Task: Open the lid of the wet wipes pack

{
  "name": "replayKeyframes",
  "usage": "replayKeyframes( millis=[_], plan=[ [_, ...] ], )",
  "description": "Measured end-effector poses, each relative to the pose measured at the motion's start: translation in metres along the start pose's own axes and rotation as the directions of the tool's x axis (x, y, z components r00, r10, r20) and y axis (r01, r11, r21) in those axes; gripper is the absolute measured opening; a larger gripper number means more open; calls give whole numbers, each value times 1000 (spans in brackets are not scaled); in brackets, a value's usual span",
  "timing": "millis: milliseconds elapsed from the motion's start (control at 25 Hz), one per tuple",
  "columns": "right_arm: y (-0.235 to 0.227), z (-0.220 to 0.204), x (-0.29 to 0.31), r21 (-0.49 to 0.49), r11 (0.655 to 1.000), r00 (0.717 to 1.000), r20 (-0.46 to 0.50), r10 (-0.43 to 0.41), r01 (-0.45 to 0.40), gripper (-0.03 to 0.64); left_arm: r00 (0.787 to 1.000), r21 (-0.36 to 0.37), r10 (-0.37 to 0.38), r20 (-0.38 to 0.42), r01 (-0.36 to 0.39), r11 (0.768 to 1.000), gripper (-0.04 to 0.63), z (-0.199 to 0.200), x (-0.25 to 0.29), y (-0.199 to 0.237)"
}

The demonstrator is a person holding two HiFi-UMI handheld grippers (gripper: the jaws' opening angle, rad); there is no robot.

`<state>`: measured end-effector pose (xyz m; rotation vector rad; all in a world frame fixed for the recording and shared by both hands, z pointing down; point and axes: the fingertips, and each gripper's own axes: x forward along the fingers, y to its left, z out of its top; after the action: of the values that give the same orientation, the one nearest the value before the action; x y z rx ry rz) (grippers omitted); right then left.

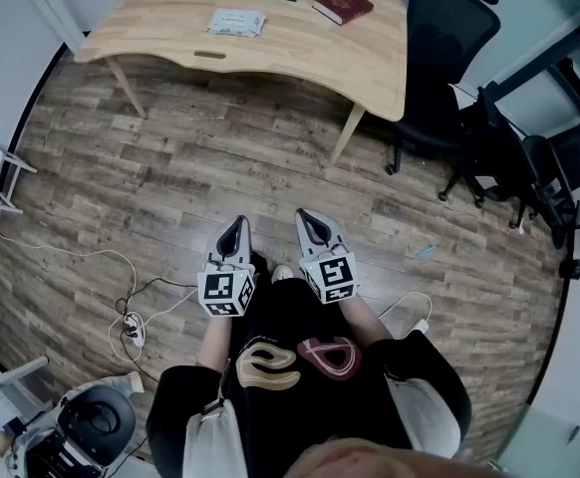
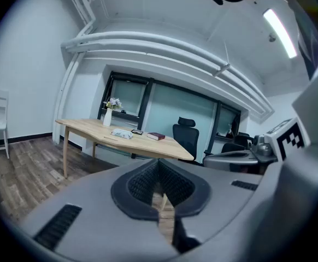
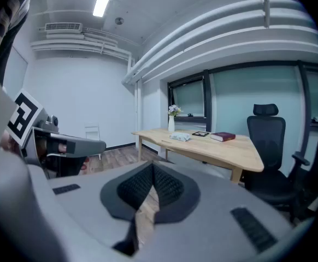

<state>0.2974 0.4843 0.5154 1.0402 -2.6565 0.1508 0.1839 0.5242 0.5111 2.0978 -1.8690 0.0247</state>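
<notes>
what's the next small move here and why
Probably step toward the table, since the wet wipes pack lies on it well ahead, while the left gripper and right gripper sit by the body, jaws shut and empty.

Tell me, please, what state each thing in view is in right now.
left tool: shut, empty.
right tool: shut, empty.
wet wipes pack: flat on the desk, lid too small to tell.
red book: closed, lying flat.
vase: upright.
</notes>
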Motion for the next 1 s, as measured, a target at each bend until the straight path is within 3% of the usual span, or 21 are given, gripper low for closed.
replayKeyframes(
  millis=[680, 1000],
  plan=[
    [-17, 31, 98, 104, 994, 999, 22, -32, 29, 13, 997, 1, -78, -12, 78, 997, 17, 37, 75, 73],
    [-26, 45, 154, 104, 990, 996, -1, -94, 93, 12, 989, 14, -147, -19, 147, 989, 17, 61, 125, 118]
  ],
)
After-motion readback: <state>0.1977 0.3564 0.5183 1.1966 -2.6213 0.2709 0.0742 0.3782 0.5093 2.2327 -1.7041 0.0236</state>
